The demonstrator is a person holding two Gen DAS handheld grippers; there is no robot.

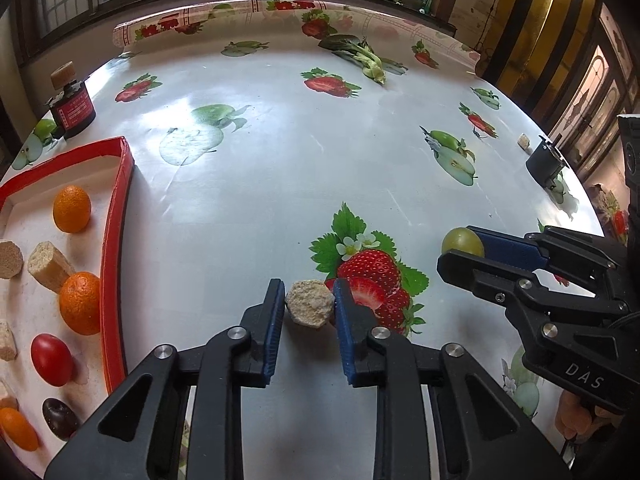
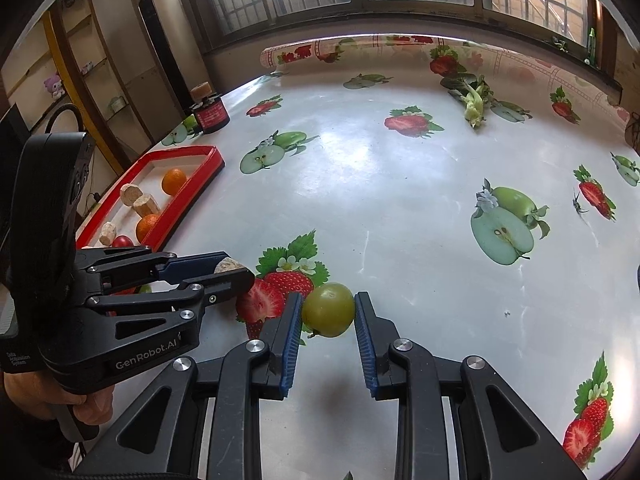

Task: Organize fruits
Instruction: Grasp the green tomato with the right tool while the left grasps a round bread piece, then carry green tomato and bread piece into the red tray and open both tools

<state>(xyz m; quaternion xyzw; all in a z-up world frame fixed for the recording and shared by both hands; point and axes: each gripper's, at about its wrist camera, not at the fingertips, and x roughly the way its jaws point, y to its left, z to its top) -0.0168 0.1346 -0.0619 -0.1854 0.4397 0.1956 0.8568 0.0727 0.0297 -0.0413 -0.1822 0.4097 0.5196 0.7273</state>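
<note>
Carrying both loads to the red-rimmed shallow tray [image 1: 120,216] is the step in hand. The left gripper [image 1: 310,302] is clamped on the pale, crumbly round chunk [image 1: 310,304], held between its blue pads [image 1: 276,312] at the fingertips. The right gripper [image 2: 328,312] is clamped on the round green fruit [image 2: 328,310], also at the tips of its pads.

Procedure:
- Keep both grips closed until each load is over the tray floor; the fruit is smooth and round and will likely roll if released early.
- Move the left gripper first. The tray lies to its left, so the right gripper, just to its right, has to follow the same way.
- Clear the raised red rim before lowering.
- Choose a bare patch of tray floor; the orange citrus fruits [image 1: 72,208], the red oval fruit [image 1: 52,360] and similar pale chunks [image 1: 50,266] already occupy it.
- Keep the grippers apart over the patterned counter [image 1: 280,168].
</note>
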